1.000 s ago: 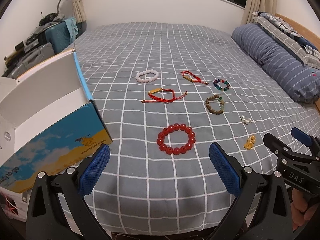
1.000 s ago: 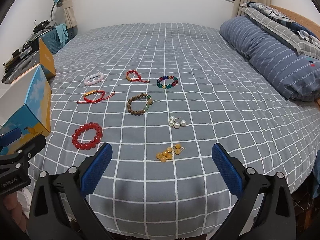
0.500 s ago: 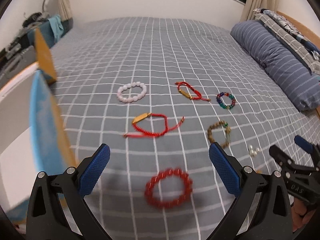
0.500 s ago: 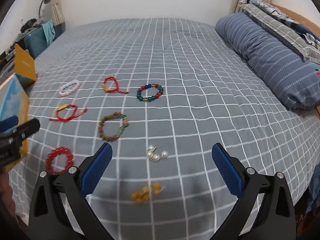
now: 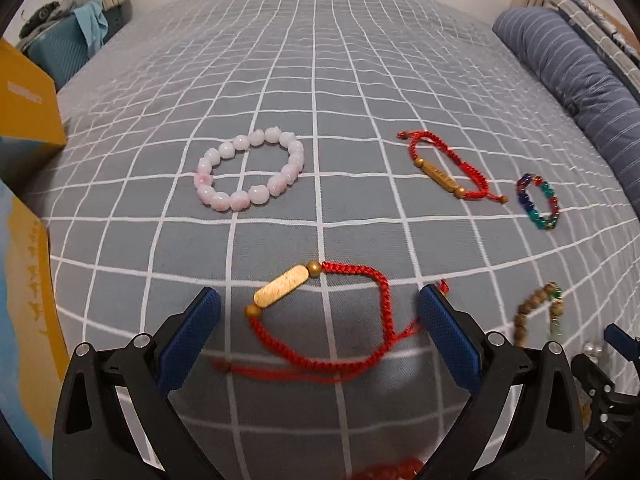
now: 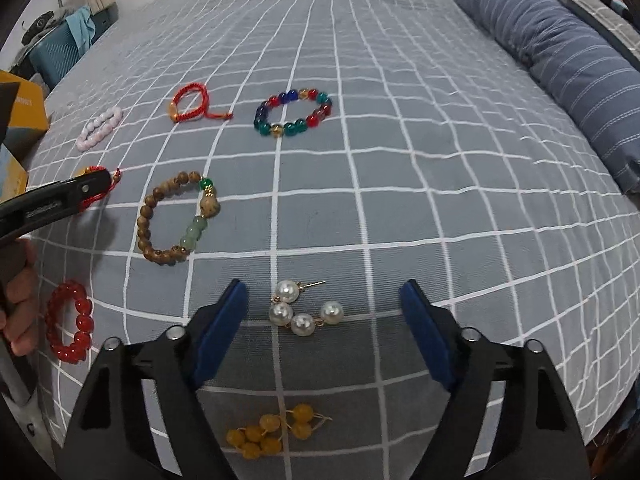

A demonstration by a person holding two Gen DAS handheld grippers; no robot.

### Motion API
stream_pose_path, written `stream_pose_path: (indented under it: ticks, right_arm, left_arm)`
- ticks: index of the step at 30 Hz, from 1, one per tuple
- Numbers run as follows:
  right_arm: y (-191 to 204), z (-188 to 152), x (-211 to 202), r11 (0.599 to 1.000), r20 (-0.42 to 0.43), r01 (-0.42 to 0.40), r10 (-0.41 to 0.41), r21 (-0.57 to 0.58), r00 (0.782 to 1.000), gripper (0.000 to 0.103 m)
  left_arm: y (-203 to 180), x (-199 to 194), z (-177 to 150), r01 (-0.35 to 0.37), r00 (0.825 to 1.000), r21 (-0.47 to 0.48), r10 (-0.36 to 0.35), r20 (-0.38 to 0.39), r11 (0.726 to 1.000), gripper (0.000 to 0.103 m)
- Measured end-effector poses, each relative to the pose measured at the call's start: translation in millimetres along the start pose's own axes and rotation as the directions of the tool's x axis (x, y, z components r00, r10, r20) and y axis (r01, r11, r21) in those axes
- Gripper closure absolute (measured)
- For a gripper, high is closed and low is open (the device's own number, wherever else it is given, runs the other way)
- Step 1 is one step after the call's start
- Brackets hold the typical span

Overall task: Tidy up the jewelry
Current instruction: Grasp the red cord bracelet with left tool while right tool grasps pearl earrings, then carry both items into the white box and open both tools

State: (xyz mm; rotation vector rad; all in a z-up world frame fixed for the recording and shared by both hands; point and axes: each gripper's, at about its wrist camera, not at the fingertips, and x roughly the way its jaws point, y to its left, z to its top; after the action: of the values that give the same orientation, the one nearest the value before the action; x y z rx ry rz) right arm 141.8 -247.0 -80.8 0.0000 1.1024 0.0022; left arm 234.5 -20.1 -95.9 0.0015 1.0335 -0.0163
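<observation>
Jewelry lies on a grey checked bed cover. My left gripper (image 5: 318,326) is open, its jaws on either side of a red cord bracelet with a gold bar (image 5: 320,320). Beyond it lie a pink bead bracelet (image 5: 250,170) and a second red cord bracelet (image 5: 448,170). My right gripper (image 6: 324,316) is open, its jaws either side of pearl earrings (image 6: 304,308). Yellow bead earrings (image 6: 272,434) lie below it. A wooden bead bracelet (image 6: 176,218), a multicoloured bead bracelet (image 6: 294,112) and a red bead bracelet (image 6: 70,322) lie around.
An open cardboard box (image 5: 24,240) with yellow and blue sides stands at the bed's left edge. A striped blue pillow (image 6: 560,52) lies along the right. The left gripper's finger (image 6: 60,200) and the hand holding it show at the left of the right wrist view.
Both grippers have moved forward and down over the bed. The left now straddles the gold-bar red cord bracelet, the right the pearl earrings. Both stay open.
</observation>
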Motion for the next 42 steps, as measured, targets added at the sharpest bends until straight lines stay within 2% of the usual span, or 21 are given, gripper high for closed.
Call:
stream_pose_path:
  ticks: [1,3,4,5,6,8,9,10,11,13,21,42]
  right_arm:
    - [0.2,-0.1,0.4,1.0,-0.002,-0.005,0.005,-0.002,1.0,0.037]
    - [0.4,0.7,0.3,1.0,-0.005,-0.021,0.021,-0.004,1.0,0.044]
    - [0.3,0.9,0.0,1.0,-0.007,-0.026,0.026,-0.004,1.0,0.05]
    - [-0.2,1.1,-0.8,1.0,-0.009,-0.029,0.029,-0.001,1.0,0.055]
    - [-0.4,0.7,-1.3,0.999,-0.012,-0.033,0.033,0.0,0.999,0.058]
    - [-0.9,-0.1,-0.8,0.999,-0.016,-0.043,0.043,0.002,0.999,0.073]
    - [-0.8,0.0,-0.6,0.999,-0.017,-0.043,0.043,0.005,0.999,0.076]
    - [-0.8,-0.8,-0.7,0.999,-0.019,-0.038,0.038,0.009,0.999,0.083]
    - [-1.1,-1.0,-0.5,0.999,-0.022,-0.036,0.037,0.012,0.999,0.092]
    - [-1.8,-1.2,-1.2,0.999,-0.023,-0.036,0.036,0.01,0.999,0.092]
    - [0.1,3.9,-14.9,0.999,0.013,-0.035,0.035,0.013,0.999,0.092]
    - [9.5,19.1,-62.8,0.999,0.135,-0.032,0.031,0.01,0.99,0.092]
  left_arm:
    - [-1.6,0.7,-0.2,-0.013,1.0,0.01,0.013,0.004,1.0,0.009]
    - [-1.7,0.4,0.2,-0.023,1.0,0.01,0.023,0.006,1.0,0.018]
    - [-1.8,-0.2,0.0,-0.027,1.0,0.01,0.027,0.004,1.0,0.02]
    - [-1.7,-1.5,0.2,-0.03,1.0,0.008,0.03,0.002,1.0,0.026]
    - [-1.0,-2.7,0.2,-0.034,0.999,0.006,0.034,0.004,0.999,0.035]
    - [-0.2,-4.1,0.4,-0.049,0.999,0.006,0.049,0.002,0.999,0.05]
    - [0.4,-4.2,1.5,-0.058,0.998,0.007,0.058,0.001,0.998,0.06]
    - [0.9,-5.1,1.6,-0.07,0.998,0.007,0.07,0.001,0.998,0.066]
    - [2.7,-5.2,1.6,-0.073,0.997,0.005,0.073,0.001,0.997,0.079]
    - [7.4,-7.1,1.7,-0.049,0.999,-0.012,0.049,-0.006,0.999,0.09]
    - [12.7,-26.5,2.7,0.028,1.0,-0.03,-0.028,0.003,0.999,0.091]
    - [6.5,-105.9,-7.7,0.059,0.996,-0.027,-0.057,0.073,0.998,0.091]
